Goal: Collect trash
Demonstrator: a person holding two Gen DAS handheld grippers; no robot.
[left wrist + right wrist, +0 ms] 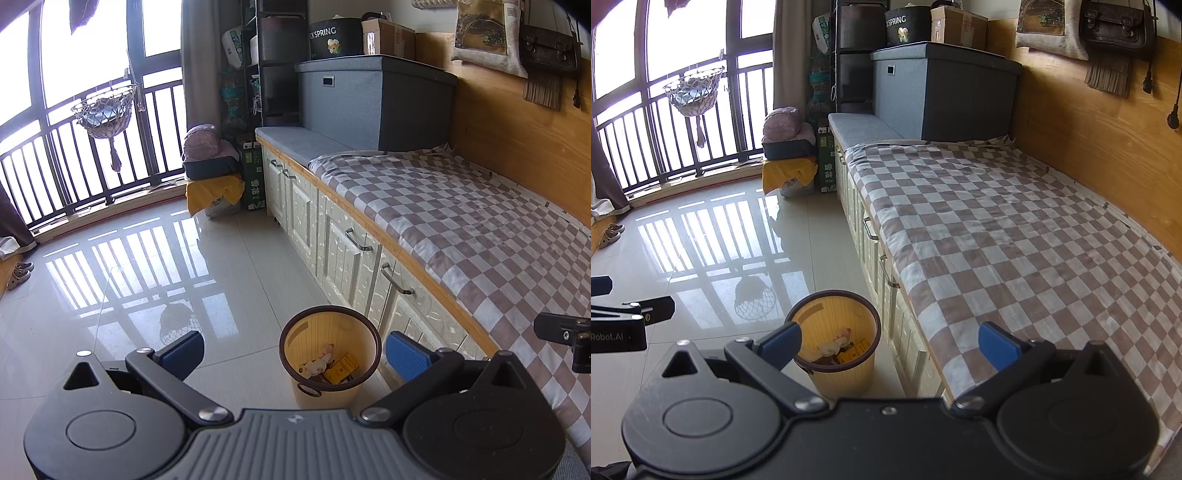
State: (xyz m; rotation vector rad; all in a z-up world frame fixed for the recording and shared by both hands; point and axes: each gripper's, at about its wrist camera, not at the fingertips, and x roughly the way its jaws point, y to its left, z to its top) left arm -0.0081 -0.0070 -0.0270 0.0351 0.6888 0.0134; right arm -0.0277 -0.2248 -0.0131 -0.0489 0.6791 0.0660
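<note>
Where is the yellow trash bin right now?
The yellow trash bin stands on the shiny tile floor right beside the white cabinet doors under the checkered bed; both views show it low and centre, with trash inside.

Waste bin (330,356) on floor (147,295), just beside bench cabinets (351,251).

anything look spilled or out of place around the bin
Nothing stands out. The bin stands upright on the floor beside the cabinets, with trash inside and none visible on the tiles around it. Both tongs, left and right, are open and empty.
</note>
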